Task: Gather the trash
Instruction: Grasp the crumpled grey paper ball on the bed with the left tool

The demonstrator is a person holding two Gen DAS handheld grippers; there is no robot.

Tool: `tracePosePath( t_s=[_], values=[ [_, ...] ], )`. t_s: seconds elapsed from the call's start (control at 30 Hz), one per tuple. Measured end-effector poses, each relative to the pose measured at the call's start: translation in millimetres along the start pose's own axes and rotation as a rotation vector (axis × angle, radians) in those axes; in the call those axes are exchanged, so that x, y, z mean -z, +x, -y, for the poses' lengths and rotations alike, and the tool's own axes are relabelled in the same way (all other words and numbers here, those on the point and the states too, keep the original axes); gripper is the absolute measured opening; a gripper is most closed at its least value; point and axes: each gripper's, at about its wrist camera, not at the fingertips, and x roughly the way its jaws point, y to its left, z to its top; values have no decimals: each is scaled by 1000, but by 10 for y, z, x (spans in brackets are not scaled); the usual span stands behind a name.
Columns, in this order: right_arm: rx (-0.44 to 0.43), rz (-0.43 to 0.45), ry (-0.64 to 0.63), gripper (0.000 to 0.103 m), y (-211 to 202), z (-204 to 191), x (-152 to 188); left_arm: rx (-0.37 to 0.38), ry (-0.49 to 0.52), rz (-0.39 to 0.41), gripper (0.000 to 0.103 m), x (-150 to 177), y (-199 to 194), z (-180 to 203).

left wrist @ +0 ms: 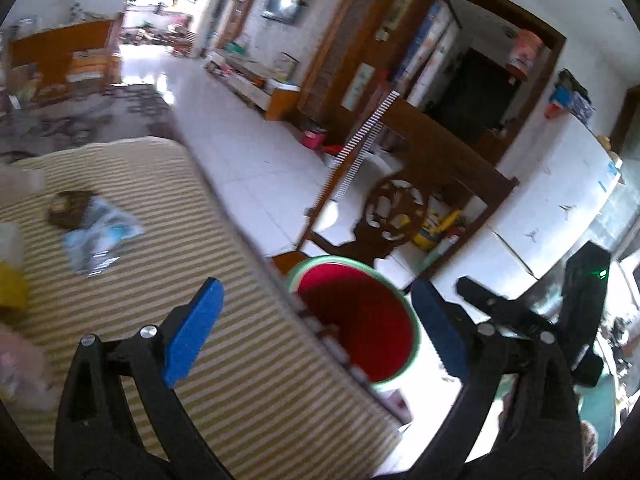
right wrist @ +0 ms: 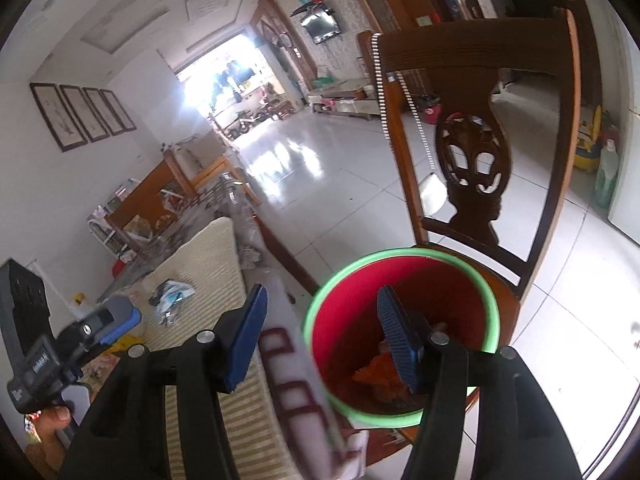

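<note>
A crumpled blue-and-white wrapper (left wrist: 102, 238) lies on the striped tablecloth (left wrist: 248, 360). Orange scraps (right wrist: 384, 372) sit inside the red, green-rimmed bin (right wrist: 320, 308) on the chair (right wrist: 476, 152). Both the left gripper (left wrist: 316, 332) and the right gripper (right wrist: 320, 340) gape wide, empty.

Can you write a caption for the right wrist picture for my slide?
The right tool hangs open over the red bucket on the wooden chair, with orange trash already inside.

Home: wall TV (right wrist: 321, 26), dining chair (right wrist: 476, 152)
</note>
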Motion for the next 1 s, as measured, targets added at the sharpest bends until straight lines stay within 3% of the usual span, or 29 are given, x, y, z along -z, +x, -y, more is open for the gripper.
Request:
tracePosePath(
  t_s=[0.27,0.37,0.5,0.6,0.73,1.0],
  values=[
    [-89,-19,-77,57,-66,-565,32,-199,-127,105,93,202,-908,-768],
    [-147,-35,-99,57,-70,-797,40,-346,-137,112,93,244,-1266,-1184],
    [-305,-84,-76,58,-63,-1122,109,-551,-187,91,93,224,-1704,-1909],
    [-401,-139,-98,58,17,-1431,225,-671,-299,55,93,209,-1933,-2598],
    [-403,-247,-174,58,226,-1781,456,-719,-446,27,93,269,-2013,-3267],
    [-371,-275,-141,58,290,-1744,479,-864,-409,-47,92,258,-1754,-3883]
  ],
)
